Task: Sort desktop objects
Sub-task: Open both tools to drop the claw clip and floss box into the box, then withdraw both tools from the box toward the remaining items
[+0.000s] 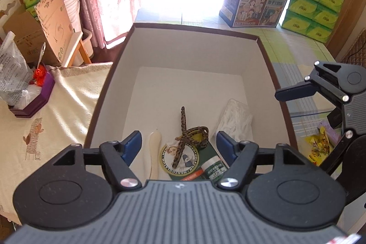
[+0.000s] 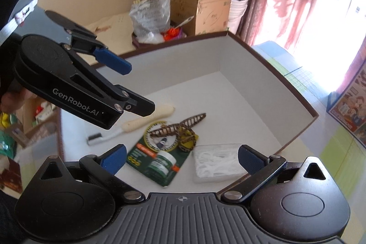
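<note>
Right wrist: four items in box (image 2: 263, 88)

Both tongs tilt steeply downward, the left tongs (image 1: 177, 145) and right tongs (image 2: 183, 156) gaping, nothing between their pads.

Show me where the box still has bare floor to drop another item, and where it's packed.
Free: the box floor along the far wall, beyond the leopard-print hair tie, and the strip beside the left wall past the cream-handled brush. Crowded: the near end, where the brush, green Mentholatum card, hair tie and floss-pick pack lie close together.
</note>
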The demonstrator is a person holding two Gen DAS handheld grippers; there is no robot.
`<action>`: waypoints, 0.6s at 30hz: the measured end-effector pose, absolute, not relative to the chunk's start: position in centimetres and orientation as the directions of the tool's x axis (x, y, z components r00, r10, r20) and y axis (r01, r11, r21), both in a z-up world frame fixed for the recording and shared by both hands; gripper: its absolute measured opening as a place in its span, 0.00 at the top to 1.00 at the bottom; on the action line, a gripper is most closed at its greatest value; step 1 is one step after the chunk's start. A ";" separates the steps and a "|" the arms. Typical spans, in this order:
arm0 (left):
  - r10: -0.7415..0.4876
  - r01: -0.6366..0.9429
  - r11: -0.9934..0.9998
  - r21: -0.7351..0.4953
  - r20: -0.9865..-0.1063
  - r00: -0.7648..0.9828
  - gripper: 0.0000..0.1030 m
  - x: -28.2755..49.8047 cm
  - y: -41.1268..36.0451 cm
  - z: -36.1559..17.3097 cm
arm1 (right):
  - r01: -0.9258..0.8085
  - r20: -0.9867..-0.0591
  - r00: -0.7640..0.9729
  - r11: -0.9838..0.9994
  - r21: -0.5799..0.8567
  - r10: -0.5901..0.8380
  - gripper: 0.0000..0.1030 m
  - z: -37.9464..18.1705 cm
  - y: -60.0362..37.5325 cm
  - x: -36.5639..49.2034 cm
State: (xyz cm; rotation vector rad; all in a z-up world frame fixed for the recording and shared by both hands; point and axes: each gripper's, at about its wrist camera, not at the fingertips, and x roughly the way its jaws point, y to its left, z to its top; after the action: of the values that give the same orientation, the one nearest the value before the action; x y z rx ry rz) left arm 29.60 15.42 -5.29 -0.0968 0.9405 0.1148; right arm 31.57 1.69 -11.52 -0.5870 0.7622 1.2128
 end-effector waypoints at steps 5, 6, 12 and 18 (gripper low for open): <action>0.069 -0.141 0.990 -0.024 -0.783 0.618 0.29 27.1 14.6 -3.7 | -0.952 -0.744 0.174 0.304 0.041 0.645 0.02 -9.6 -0.4 29.4; 0.071 -0.143 0.989 -0.024 -0.781 0.621 0.29 26.5 14.4 -3.5 | -0.949 -0.737 0.177 0.312 0.048 0.652 0.02 -9.3 -0.8 28.9; 0.084 -0.156 0.988 -0.020 -0.771 0.631 0.28 23.0 13.6 -2.7 | -0.935 -0.711 0.190 0.346 0.079 0.677 0.02 -7.7 -3.1 26.3; 0.084 -0.147 0.989 -0.016 -0.761 0.643 0.27 19.7 12.1 -2.1 | -0.914 -0.704 0.205 0.391 0.112 0.680 0.02 -6.7 -6.3 24.1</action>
State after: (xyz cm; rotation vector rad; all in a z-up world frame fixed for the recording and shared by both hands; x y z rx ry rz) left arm 19.71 12.09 -2.11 -0.0790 0.8620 0.1316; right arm 24.06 -6.31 -6.72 -0.3653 0.7582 1.1455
